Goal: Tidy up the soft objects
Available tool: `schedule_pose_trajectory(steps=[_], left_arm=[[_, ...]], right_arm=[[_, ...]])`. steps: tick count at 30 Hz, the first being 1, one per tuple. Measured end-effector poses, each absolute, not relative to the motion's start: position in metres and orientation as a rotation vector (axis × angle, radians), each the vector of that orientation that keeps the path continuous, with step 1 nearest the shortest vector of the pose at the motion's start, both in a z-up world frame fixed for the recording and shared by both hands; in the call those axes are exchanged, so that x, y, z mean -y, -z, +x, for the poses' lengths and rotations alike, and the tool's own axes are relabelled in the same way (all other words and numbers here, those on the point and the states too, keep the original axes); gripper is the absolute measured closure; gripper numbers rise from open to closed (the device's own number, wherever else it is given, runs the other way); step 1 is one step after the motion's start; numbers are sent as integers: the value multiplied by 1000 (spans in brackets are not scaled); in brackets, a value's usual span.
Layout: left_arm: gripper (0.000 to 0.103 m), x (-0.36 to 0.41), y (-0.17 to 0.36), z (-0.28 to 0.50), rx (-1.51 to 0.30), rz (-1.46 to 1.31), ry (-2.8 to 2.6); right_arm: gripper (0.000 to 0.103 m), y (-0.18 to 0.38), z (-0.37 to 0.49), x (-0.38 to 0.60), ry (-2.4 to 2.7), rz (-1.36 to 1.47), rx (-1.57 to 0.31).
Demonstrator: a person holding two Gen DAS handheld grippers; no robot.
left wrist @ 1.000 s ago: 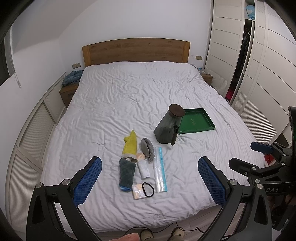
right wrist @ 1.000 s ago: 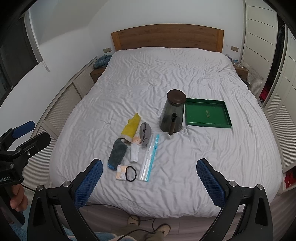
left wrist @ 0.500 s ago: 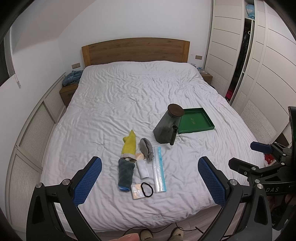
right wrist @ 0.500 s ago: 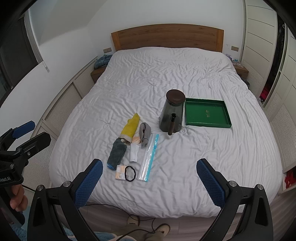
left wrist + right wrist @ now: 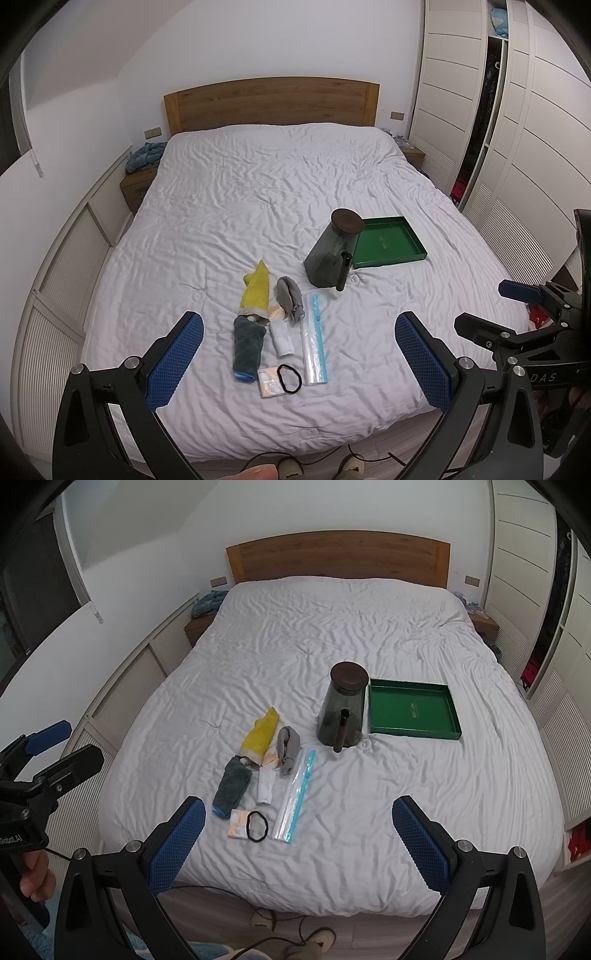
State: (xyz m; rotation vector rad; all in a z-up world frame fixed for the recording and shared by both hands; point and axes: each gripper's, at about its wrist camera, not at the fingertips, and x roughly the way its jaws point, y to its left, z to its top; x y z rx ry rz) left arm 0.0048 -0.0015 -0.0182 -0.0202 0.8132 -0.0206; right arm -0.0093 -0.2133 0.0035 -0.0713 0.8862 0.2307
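Both grippers are held above the near edge of the bed (image 5: 258, 206), over the floor, and nothing is gripped. The left gripper (image 5: 299, 360) is seen with its blue pads (image 5: 175, 360) spread wide apart; the right gripper (image 5: 299, 840) is likewise spread wide, with only bedding seen between its pads (image 5: 421, 843).

The soft things are laid in a loose cluster on the white cover, near the foot of the bed and slightly left of centre. A yellow cloth (image 5: 256, 290) is placed farthest, with a dark teal towel (image 5: 248, 345) just nearer, the two end to end and apparently touching. A grey roll (image 5: 290, 297) lies just right of the yellow cloth, and a small peach item (image 5: 275, 313) is tucked between them. A white roll (image 5: 281, 338) lies right of the towel. A clear zip bag (image 5: 313, 345) with a blue strip is stretched lengthwise at the right of the cluster. Nearest the edge, a black hair tie (image 5: 289, 377) is overlapped on a small packet (image 5: 269, 382).

Farther right, a dark jar (image 5: 332, 254) with a brown lid is stood upright, and a black tube (image 5: 343, 269) is stood against its near side. A green tray (image 5: 388, 242) is set just right of the jar, its bottom bare apart from a small gold mark.
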Motion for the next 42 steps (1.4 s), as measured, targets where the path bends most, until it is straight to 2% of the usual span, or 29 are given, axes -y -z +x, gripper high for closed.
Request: schedule_pose_trajectory(steps=[15,27,33,42], left_arm=[[1,7,26,10,-864,-48,-31],[1,-74,56,89,-895,-50,36],[1,-111,99,135,-936,-16,36],[1,-129,216,196,-1072,-31,-48]], right_arm=[[0,3,11,207,-306,-114,-911],[0,24,99,133,-208,-120,-948],[0,76,155,91,-147,-121,-986],[0,196,245,76,-232,-174,-1092]])
